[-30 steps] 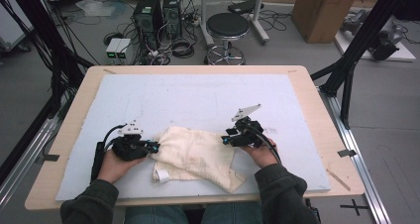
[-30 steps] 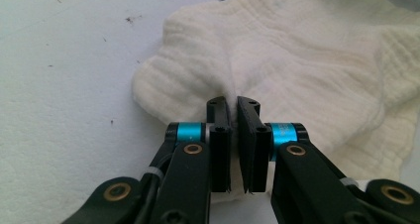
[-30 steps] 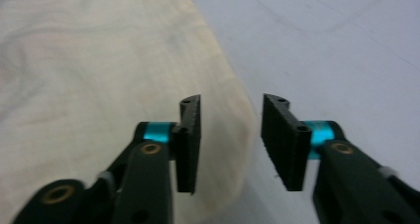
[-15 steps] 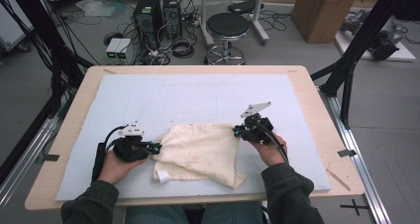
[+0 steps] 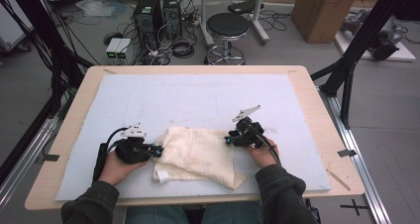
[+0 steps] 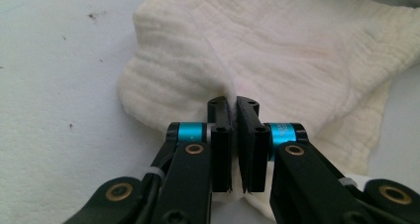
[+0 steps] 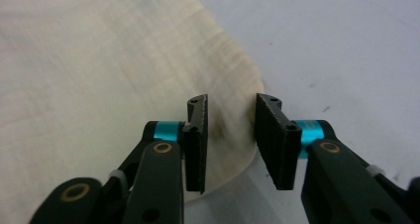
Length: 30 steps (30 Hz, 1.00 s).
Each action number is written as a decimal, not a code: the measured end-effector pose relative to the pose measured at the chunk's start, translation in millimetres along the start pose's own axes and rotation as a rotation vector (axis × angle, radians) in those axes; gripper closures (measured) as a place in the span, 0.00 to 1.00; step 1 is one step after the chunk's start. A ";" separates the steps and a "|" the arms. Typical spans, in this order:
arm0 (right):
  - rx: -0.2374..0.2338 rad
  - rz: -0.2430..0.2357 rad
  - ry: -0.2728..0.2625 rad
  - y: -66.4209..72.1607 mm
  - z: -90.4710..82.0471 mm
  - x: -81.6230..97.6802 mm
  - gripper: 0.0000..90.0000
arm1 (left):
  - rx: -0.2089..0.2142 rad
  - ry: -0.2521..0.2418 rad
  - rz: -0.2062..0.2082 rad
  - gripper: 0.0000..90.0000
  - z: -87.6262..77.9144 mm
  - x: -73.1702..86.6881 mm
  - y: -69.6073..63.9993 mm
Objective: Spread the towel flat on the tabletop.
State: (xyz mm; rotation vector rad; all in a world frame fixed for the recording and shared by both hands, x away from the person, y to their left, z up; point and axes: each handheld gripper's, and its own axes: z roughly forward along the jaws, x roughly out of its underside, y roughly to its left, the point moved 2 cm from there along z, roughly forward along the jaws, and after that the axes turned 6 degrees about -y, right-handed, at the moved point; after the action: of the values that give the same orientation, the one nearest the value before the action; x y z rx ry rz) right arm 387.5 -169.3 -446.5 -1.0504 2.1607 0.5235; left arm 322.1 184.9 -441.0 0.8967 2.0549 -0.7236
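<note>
A cream cloth (image 5: 200, 153) lies crumpled and partly folded on the pale blue mat near the table's front edge. My left gripper (image 5: 157, 150) is shut on the cloth's left edge; in the left gripper view the jaws pinch a ridge of the fabric (image 6: 233, 102). My right gripper (image 5: 228, 140) stands open at the cloth's right edge. In the right gripper view its jaws straddle the rounded edge of the cloth (image 7: 148, 85), with the gripper (image 7: 230, 105) low over it and nothing held.
The blue mat (image 5: 198, 100) covers most of the wooden table (image 5: 317, 110). On the floor beyond the far edge stand a stool (image 5: 227, 26), computer boxes (image 5: 148, 11) with cables, and a cardboard box (image 5: 327, 11). Black frame legs (image 5: 356, 50) rise at the right.
My right gripper has moved away from the cloth toward the far right, then come back left to its right edge. The cloth has spread flatter. The left gripper stays shut on the left edge.
</note>
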 end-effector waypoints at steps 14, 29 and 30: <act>-0.029 -0.058 -0.008 -0.6 -8.7 7.7 0.95 | -0.083 -0.134 -0.156 0.68 -13.1 -26.7 38.1; -0.041 -0.062 -0.079 -13.4 -19.7 3.2 0.95 | -0.145 0.043 -0.095 1.00 33.0 -29.8 49.0; -0.040 -0.067 -0.082 -15.3 -20.7 0.9 0.96 | -0.162 0.012 -0.104 1.00 30.4 -32.2 50.9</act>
State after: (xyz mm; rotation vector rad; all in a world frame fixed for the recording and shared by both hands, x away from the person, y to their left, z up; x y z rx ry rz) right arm 391.2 -191.3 -433.7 -1.0998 2.0439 0.5708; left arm 389.5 181.7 -440.9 0.7088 2.1489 -0.5977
